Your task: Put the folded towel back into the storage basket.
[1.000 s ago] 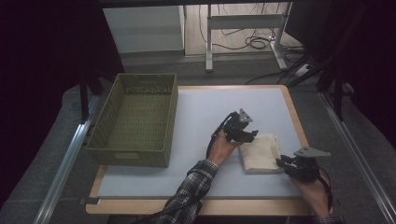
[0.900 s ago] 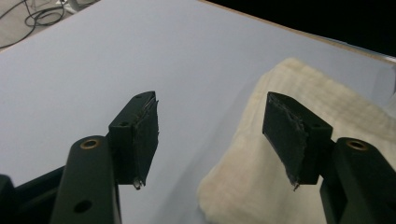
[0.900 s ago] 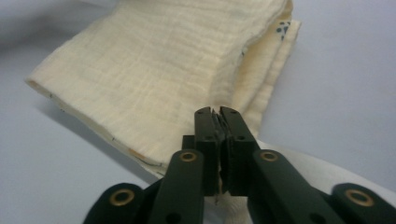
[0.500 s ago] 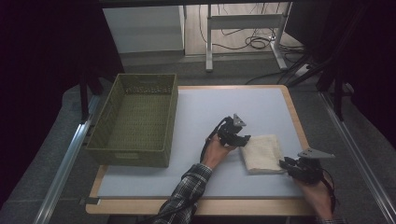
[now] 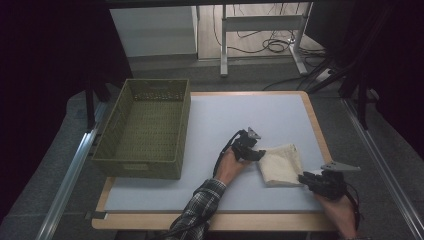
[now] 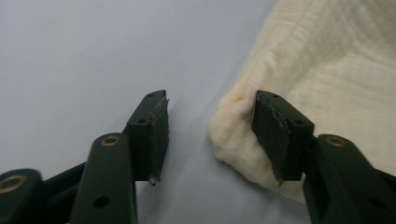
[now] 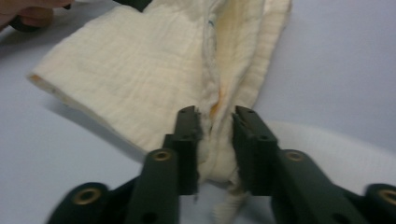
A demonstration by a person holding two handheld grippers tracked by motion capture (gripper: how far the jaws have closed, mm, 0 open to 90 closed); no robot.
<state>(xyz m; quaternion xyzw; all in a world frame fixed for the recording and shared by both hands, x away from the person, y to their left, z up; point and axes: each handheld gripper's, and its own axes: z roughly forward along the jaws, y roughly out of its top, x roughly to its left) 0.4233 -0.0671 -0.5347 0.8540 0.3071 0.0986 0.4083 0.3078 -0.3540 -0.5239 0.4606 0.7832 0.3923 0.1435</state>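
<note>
A cream folded cloth [image 5: 281, 164] lies on the pale blue mat at the near right. My left gripper [image 5: 254, 150] is at the cloth's left edge. In the left gripper view its jaws stand open [image 6: 210, 100]; one of the fingers [image 6: 280, 135] rests over the cloth's rounded corner [image 6: 327, 65] and the other sits on bare mat. My right gripper [image 5: 311, 179] is at the cloth's near right corner. In the right gripper view it is shut [image 7: 217, 116] on a bunched edge of the cloth [image 7: 140, 70], which spreads away beyond the tips.
A green woven basket [image 5: 145, 165] stands at the mat's left side. The wooden table edge [image 5: 320, 135] runs close along the right of the cloth. Open mat [image 5: 250, 110] lies behind the grippers. Table legs and cables are on the floor beyond.
My left gripper has slid a little nearer along the cloth's left side, from its far edge to its left corner. The right gripper and the cloth have hardly moved.
</note>
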